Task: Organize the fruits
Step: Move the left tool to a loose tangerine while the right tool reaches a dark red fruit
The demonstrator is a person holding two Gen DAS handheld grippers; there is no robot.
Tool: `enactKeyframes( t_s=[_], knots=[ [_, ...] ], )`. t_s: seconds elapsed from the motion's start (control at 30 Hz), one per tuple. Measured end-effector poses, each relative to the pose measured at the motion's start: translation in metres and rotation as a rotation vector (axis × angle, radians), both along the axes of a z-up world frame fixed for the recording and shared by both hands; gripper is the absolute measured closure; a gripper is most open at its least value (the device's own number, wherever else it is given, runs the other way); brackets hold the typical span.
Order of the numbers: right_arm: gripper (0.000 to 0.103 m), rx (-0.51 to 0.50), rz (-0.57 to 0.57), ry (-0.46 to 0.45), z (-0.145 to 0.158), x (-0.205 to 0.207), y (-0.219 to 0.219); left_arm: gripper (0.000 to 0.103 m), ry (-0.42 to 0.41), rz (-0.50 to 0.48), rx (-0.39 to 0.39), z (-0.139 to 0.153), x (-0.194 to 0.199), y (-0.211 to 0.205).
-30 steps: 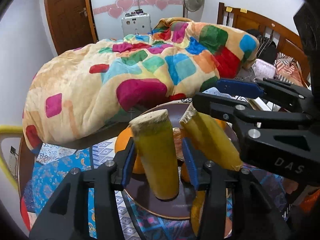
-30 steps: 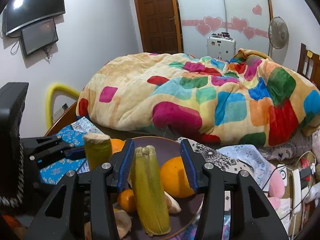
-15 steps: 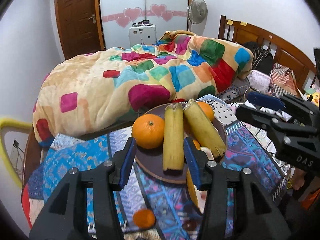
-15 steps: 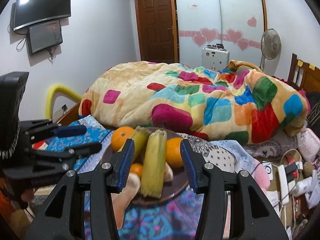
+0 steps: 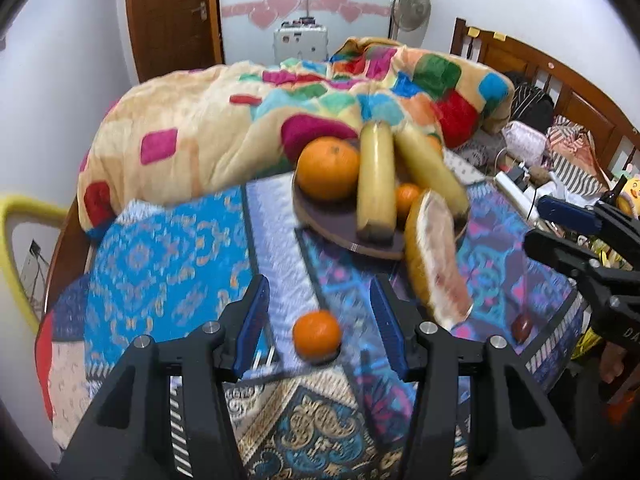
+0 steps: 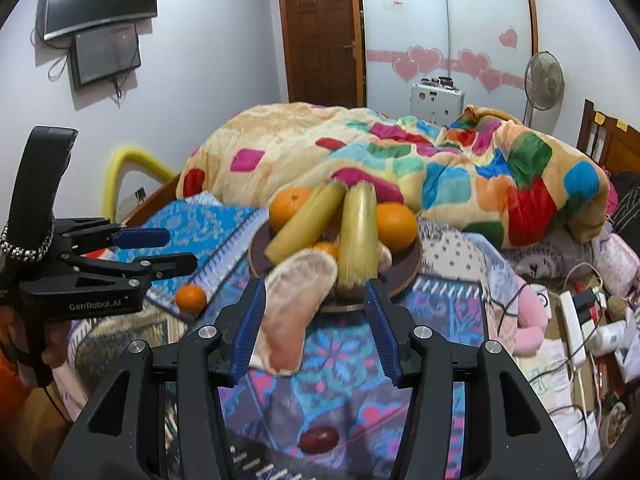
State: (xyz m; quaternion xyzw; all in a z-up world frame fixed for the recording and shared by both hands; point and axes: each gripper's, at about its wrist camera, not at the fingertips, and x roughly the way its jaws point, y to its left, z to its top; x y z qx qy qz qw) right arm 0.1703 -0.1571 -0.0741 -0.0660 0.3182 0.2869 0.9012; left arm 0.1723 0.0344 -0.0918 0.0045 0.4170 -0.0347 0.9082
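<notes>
Bedroom clutter framed the work surface: a round table (image 5: 168, 240) under patterned blue cloth, a bed with a patchwork quilt (image 6: 400, 160) behind it.

Both grippers were released and empty. The left gripper (image 5: 316, 312) had its fingers spread on either side of a loose small orange (image 5: 317, 335) on the cloth. The right gripper (image 6: 314, 320) stood spread in front of the plate (image 6: 412, 260).

The plate held two corn cobs (image 5: 376, 184), two large oranges (image 5: 328, 168) and a small orange between them. A pomelo wedge (image 5: 436, 256) leaned against the plate's near rim, half on the cloth. A small dark red fruit (image 6: 319, 439) lay alone near the table edge.

Risks, as judged from this layout:
- The loose orange is round and smooth; an off-centre closure would likely roll it away across the cloth.
- The wedge appears propped, not seated; a nudge to the plate could tip it off.
- The cobs are long, glossy cylinders stacked on round fruit; added items could shift them.
- The red fruit sits close to the edge and could roll off.

The plate looked dark, hard and shallow; the cloth looked woven and slightly rumpled.
</notes>
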Motion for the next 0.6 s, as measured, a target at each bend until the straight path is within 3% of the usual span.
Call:
enactKeyframes(
  t_s=[0.3,0.6],
  knots=[
    [0.055,-0.04,-0.031,0.046,-0.038,-0.027,-0.018,0.051,0.061,0.007,-0.013,-0.035,-0.026,0.013],
    [0.058,-0.067,-0.04,0.07,-0.071,-0.041,-0.02,0.051,0.07,0.022,-0.014,-0.048,-0.042,0.019]
  ],
)
